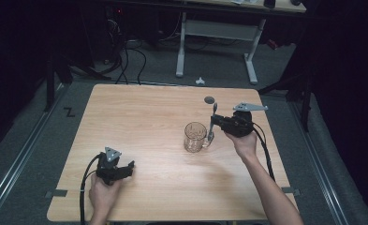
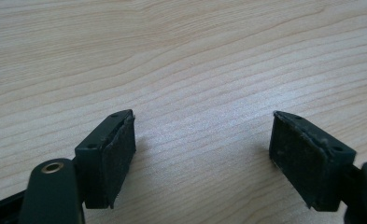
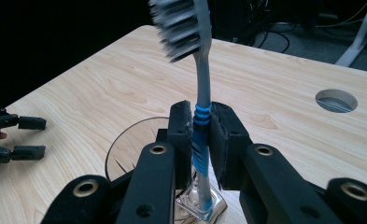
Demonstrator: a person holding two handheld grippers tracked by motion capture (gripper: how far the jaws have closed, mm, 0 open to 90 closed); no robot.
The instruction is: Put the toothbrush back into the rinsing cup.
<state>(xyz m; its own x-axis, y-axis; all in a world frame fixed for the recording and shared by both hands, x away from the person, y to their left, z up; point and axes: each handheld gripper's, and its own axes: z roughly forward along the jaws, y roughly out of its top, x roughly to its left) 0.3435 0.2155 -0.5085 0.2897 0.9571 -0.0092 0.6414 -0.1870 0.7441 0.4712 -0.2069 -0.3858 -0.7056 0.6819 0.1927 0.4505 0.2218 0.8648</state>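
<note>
Black jaws of the right tool [image 3: 201,140] rise closest to the lens in the right gripper view, pressed together on a toothbrush [image 3: 201,98] and pinching it at its blue ribbed grip section. From that pinch the grey neck climbs upright, leaning slightly, to a head of grey and white bristles that face away to the tool's left. Below the pinch the handle runs down, blue on clear plastic, and its end meets the thick handle of a glass mug [image 3: 125,149] just under the jaws. That mug is clear, with a faceted wall and a round open rim, and it stands on the desk [image 3: 274,93] directly ahead of and below the tool. Off to the tool's right, a round cable hole [image 3: 336,101] is cut in the light wood top.

From the high view, the right tool [image 1: 215,123] sits just beside the mug [image 1: 195,137], with the toothbrush [image 1: 213,117] standing between them at the mug's handle.

Well apart, at the near left of the desk [image 1: 149,112], the left tool [image 1: 128,168] rests low over the wood. Its own view shows the jaws spread wide with bare desk [image 2: 195,60] between the worn pads [image 2: 118,158].
</note>
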